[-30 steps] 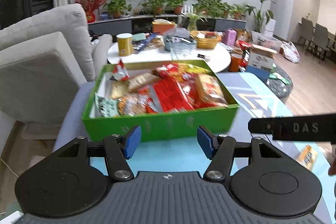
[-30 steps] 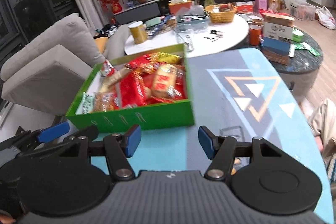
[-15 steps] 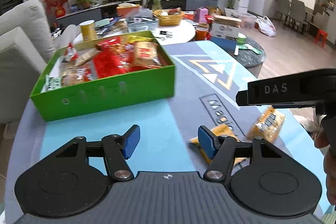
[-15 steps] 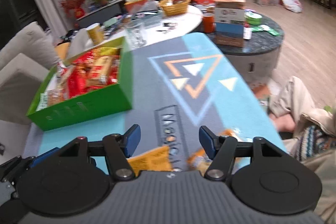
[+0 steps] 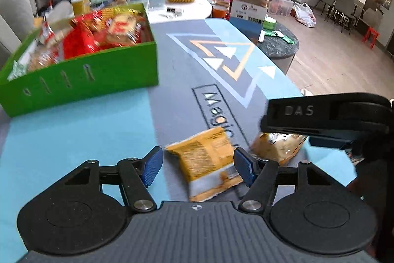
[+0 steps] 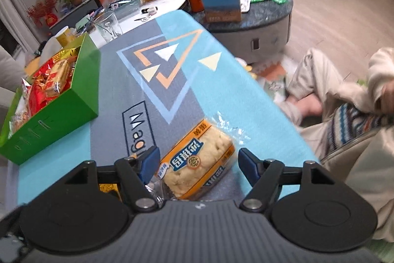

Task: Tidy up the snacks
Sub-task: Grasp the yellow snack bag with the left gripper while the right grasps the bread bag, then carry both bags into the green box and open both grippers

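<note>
Blue-grey mat [image 5: 73, 130] — green box [image 5: 81, 73], living room behind.

"DAS" on the right claw [image 5: 327, 115]; "Magic" on the mat [image 5: 221, 112].

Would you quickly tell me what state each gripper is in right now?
Left gripper: open, holding nothing; a yellow packet lies between its fingers.
Right gripper: open, holding nothing; a cake packet lies between its fingers.
</note>
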A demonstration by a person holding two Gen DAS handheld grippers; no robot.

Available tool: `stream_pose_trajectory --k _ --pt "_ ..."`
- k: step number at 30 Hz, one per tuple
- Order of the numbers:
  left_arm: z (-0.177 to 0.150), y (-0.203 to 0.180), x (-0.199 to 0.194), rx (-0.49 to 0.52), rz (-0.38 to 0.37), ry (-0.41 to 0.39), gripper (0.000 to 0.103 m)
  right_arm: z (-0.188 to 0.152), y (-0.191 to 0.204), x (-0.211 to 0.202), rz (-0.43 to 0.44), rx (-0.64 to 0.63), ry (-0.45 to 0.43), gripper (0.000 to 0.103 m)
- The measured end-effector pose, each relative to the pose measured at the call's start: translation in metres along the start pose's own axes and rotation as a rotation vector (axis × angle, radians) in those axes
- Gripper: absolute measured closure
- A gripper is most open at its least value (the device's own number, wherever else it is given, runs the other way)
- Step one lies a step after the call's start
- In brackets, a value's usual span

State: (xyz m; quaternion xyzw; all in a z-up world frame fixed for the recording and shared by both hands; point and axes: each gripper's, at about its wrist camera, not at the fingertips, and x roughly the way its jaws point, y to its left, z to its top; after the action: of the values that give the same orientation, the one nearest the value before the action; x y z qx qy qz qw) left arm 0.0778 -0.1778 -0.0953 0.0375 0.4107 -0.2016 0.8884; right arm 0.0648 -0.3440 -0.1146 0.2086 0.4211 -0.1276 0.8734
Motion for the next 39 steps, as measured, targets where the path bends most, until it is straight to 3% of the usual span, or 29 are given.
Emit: stream_pose_trajectory --k 9,17,21,27,32,39 --pt "0.006 -0.008 0.027 -0.080 0.043 0.068 0.040 0.002 0.001 0.008 0.010 -0.006 0.005 0.039" --pt "0.002 -0.020 0.031 0.005 0.097 0.063 0.038 0.001 0.003 0.011 0.019 -0.052 -0.005 0.039" --pt "-0.005 -0.017 0.025 0.090 0.078 0.039 0.047 -0.003 0.008 0.011 0.040 -0.121 -0.024 0.039" --pt "-0.014 0.012 0.009 0.169 0.068 0.029 0.052 -0.007 0.018 0.011 0.164 -0.150 0.008 0.043" --pt "-0.018 0.056 -0.007 0.085 0.078 0.019 0.053 -0.011 0.039 0.012 0.201 -0.183 0.025 0.043" --pt "-0.009 0.087 -0.032 0.019 0.110 -0.058 0.053 -0.014 0.069 0.001 0.254 -0.251 0.012 0.048"
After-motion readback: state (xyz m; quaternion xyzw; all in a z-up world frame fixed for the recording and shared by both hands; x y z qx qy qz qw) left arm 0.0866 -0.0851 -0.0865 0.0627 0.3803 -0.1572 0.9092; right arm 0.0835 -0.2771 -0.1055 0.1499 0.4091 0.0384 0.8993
